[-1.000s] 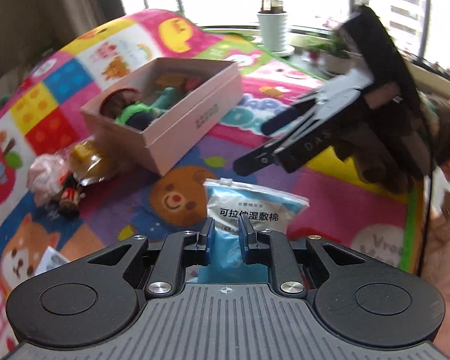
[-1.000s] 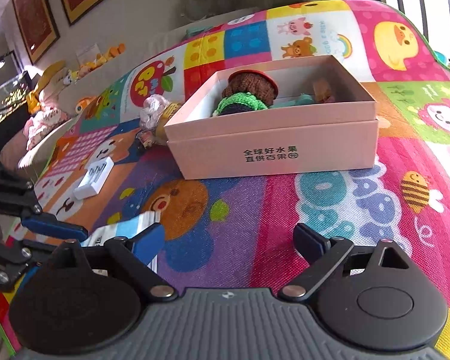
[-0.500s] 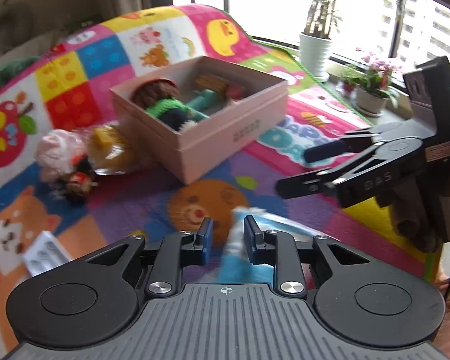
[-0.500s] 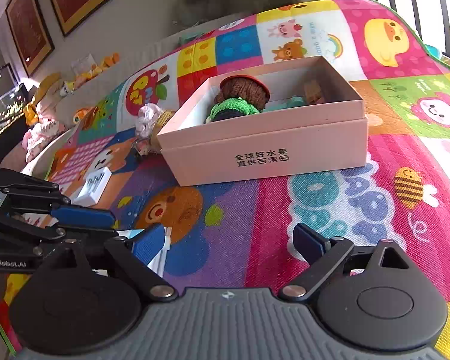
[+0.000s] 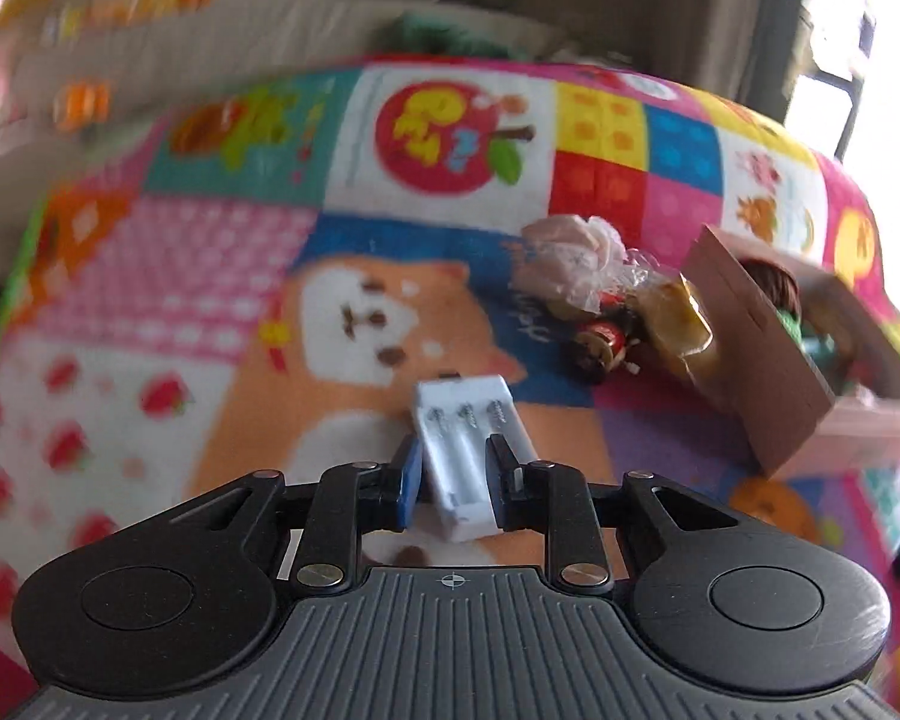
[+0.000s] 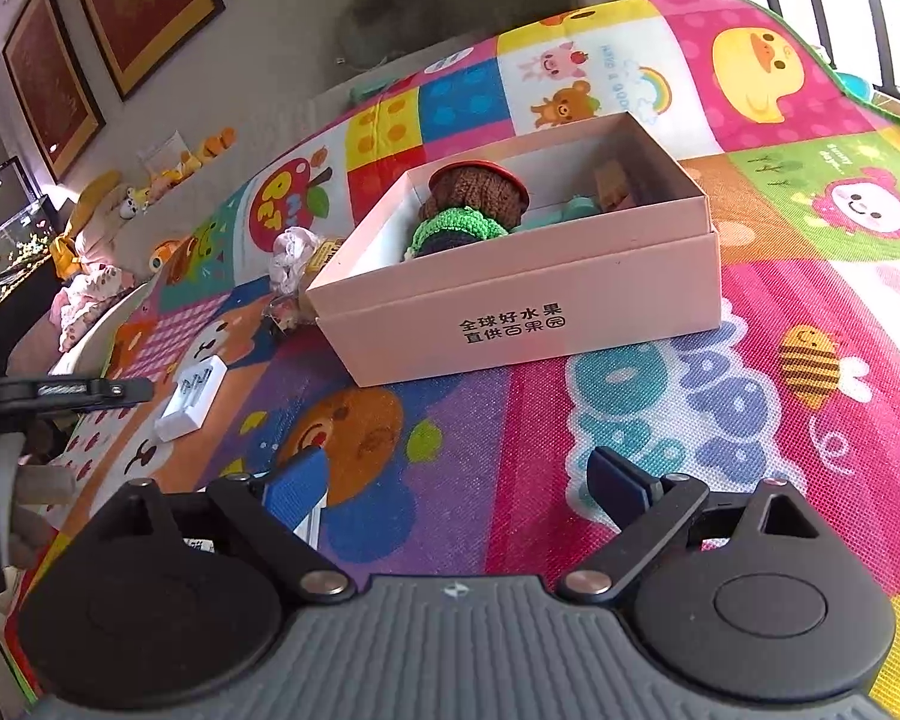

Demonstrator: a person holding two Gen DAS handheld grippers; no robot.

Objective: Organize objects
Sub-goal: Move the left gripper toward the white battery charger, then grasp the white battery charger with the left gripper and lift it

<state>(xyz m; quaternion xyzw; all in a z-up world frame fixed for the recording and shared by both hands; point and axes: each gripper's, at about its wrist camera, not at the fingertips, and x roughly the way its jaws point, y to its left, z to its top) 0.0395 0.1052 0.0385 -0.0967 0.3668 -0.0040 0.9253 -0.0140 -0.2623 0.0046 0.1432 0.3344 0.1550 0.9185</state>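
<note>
**Box part-filled, strays left on the mat**

The pink cardboard box (image 6: 528, 300) already holds a brown knitted doll with a green collar (image 6: 474, 192) and some smaller bits. Left gripper (image 5: 450, 456) is over the white plastic battery charger (image 5: 468, 420), which lies flat on the colourful patchwork play mat (image 6: 630, 408). Its fingers have just been opening a little and stand narrowly apart, the charger showing in the gap but not pinched. Right gripper (image 6: 456, 474) hovers with its fingers spread wide, empty. My read: the charger and the cellophane-wrapped bundle (image 5: 576, 258) beside the box are yet to go in.
</note>
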